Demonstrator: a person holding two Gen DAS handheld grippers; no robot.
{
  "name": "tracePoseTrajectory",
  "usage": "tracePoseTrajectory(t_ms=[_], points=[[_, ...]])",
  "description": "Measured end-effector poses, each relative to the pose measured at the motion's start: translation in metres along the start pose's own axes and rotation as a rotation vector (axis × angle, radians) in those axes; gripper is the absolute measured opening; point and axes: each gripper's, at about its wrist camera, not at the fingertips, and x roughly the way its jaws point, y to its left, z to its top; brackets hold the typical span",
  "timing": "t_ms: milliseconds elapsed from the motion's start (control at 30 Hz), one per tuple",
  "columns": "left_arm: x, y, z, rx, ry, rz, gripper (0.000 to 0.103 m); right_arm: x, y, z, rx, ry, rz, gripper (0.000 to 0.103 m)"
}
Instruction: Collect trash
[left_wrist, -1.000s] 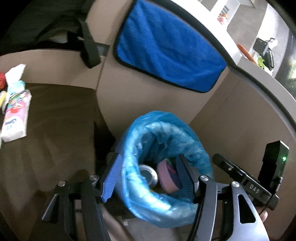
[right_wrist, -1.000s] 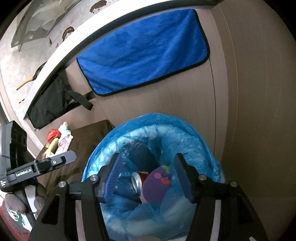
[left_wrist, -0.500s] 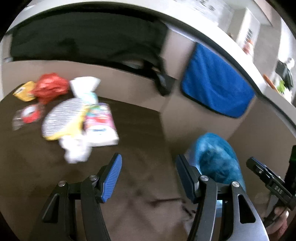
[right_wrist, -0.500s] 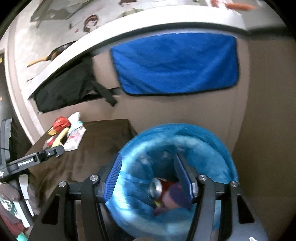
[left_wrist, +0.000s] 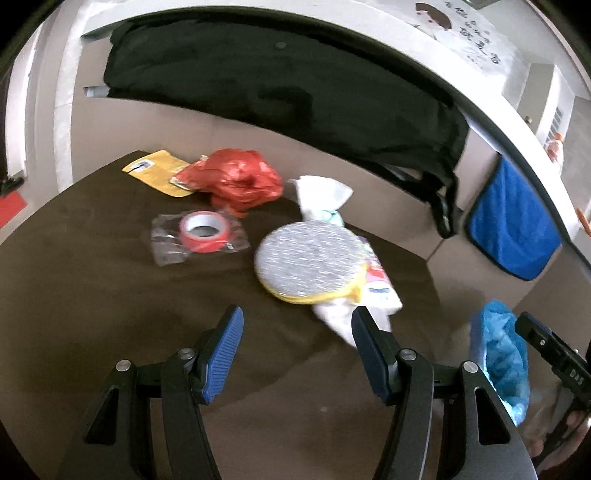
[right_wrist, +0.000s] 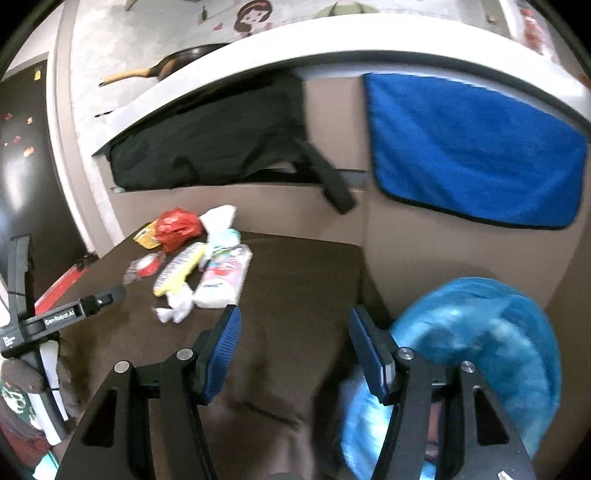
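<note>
Trash lies on the dark brown table (left_wrist: 92, 295): a red crumpled bag (left_wrist: 236, 181), a yellow packet (left_wrist: 159, 171), a red tape roll in clear wrap (left_wrist: 201, 230), a round silver and yellow pad (left_wrist: 310, 256), a white tissue pack (left_wrist: 376, 288) and crumpled white paper (left_wrist: 321, 192). My left gripper (left_wrist: 295, 350) hangs open and empty above the table's near part, just short of the pad. My right gripper (right_wrist: 293, 350) is also open and empty, over the table's right end beside the blue-lined bin (right_wrist: 480, 350). The same pile (right_wrist: 192, 258) shows far left in the right wrist view.
A black bag (left_wrist: 280, 77) fills the shelf behind the table. A blue towel (right_wrist: 469, 155) hangs on the beige panel to the right. The bin (left_wrist: 498, 354) stands off the table's right end. The left gripper's handle (right_wrist: 62, 314) shows at the right wrist view's left edge.
Both grippers swung left, away from above the bin and over the table. The trash pile has come into full view ahead of the left gripper. Jaw gaps look unchanged.
</note>
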Motion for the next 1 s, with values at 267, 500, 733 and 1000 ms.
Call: tracePoseTrajectory(t_ms=[267, 500, 733, 1000], points=[[0.027, 0.018, 0.016, -0.089, 0.082, -0.076, 0.064, 0.033, 0.03, 0.008, -0.051, 0.054, 0.047, 0.058], [0.027, 0.043, 0.054, -0.038, -0.023, -0.001, 0.064, 0.045, 0.029, 0.003, -0.063, 0.104, 0.029, 0.058], [0.06, 0.085, 0.115, -0.009, -0.043, 0.04, 0.064, 0.067, 0.029, 0.01, -0.012, 0.125, 0.069, 0.058], [0.13, 0.079, 0.149, -0.064, 0.048, 0.003, 0.067, 0.1, 0.039, 0.015, -0.008, 0.156, 0.1, 0.058]])
